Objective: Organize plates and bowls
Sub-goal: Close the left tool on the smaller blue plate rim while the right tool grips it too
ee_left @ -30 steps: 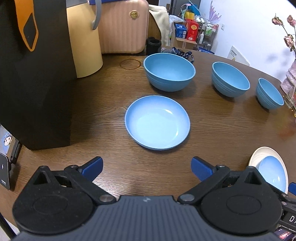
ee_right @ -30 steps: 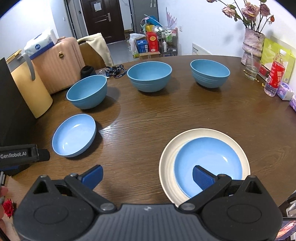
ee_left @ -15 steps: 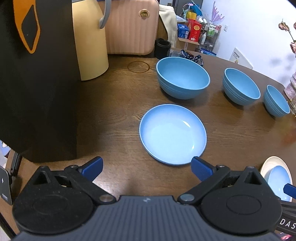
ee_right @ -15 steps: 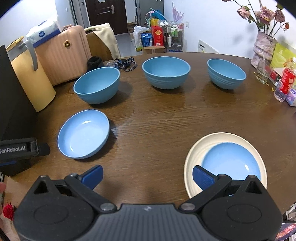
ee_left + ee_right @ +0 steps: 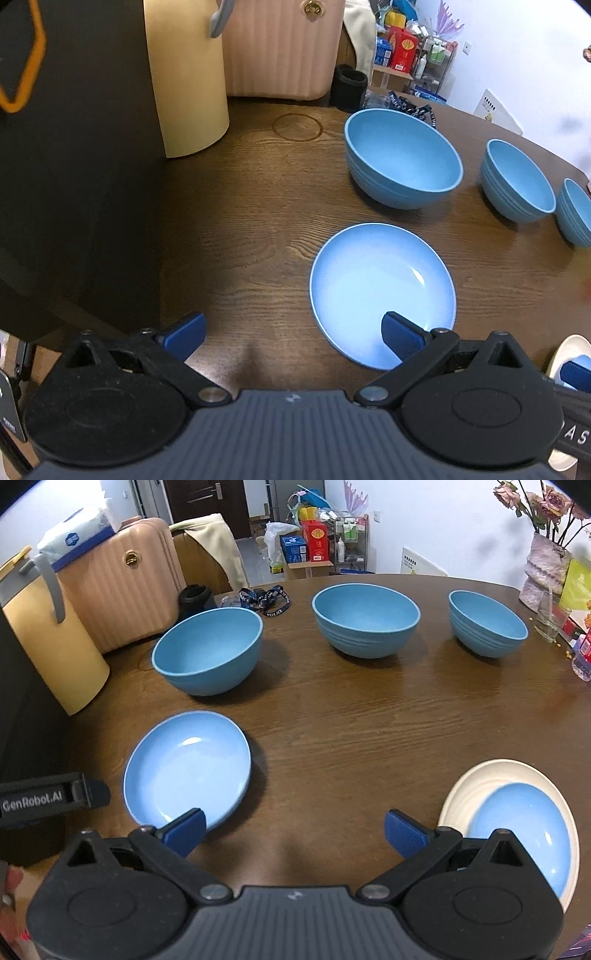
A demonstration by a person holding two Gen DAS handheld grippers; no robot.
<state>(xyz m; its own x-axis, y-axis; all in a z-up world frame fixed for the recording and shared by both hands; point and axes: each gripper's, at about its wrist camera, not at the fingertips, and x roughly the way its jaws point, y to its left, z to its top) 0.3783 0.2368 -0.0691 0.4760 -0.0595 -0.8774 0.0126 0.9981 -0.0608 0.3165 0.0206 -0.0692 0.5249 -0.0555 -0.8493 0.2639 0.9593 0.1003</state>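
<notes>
left gripper (image 5: 293, 330): jaws apart, empty, over blue plate (image 5: 380, 291) | right gripper (image 5: 293, 829): jaws apart, empty | three blue bowls (image 5: 365, 618) toward bench (image 5: 351, 720) far edge

Three deep blue bowls (image 5: 208, 650) (image 5: 365, 618) (image 5: 487, 623) stand on the table. Two shallow blue plates (image 5: 188, 770) (image 5: 524, 823) lie nearer. One white plate (image 5: 465, 794), one vase (image 5: 545, 570)
</notes>
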